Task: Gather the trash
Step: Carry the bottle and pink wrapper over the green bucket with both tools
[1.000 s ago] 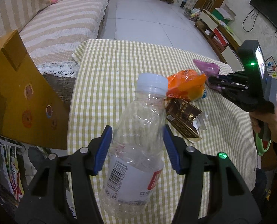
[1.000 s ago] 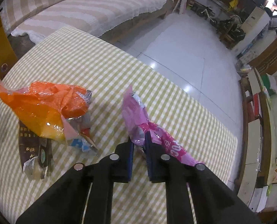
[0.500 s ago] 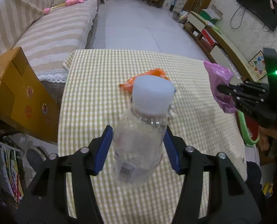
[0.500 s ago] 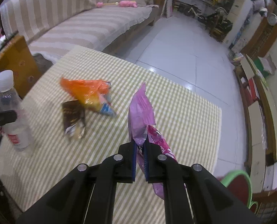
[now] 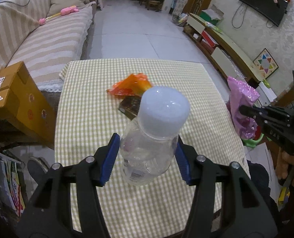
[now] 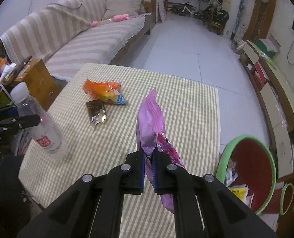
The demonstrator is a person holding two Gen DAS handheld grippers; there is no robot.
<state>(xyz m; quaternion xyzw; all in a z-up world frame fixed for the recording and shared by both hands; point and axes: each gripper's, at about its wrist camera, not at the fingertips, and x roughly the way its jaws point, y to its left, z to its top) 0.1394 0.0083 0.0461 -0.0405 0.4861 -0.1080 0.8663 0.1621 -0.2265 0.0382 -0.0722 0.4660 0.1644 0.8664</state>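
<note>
My left gripper (image 5: 147, 156) is shut on a clear plastic bottle (image 5: 149, 150) with a white cap, held above the near part of the checked table (image 5: 91, 119). It also shows in the right wrist view (image 6: 38, 127). My right gripper (image 6: 149, 170) is shut on a pink wrapper (image 6: 150, 127), held above the table's right side; the wrapper also shows in the left wrist view (image 5: 240, 103). An orange wrapper (image 6: 99, 88) and a brown wrapper (image 6: 96, 110) lie on the table's middle.
A red bin with a green rim (image 6: 252, 174), holding some trash, stands on the floor right of the table. A cardboard box (image 5: 14, 99) stands left of the table. A striped sofa (image 6: 77, 39) runs behind it.
Both grippers have lifted and pulled back from the table with their loads. The bottle now hangs higher, and the pink wrapper has moved right, nearer the red bin.
</note>
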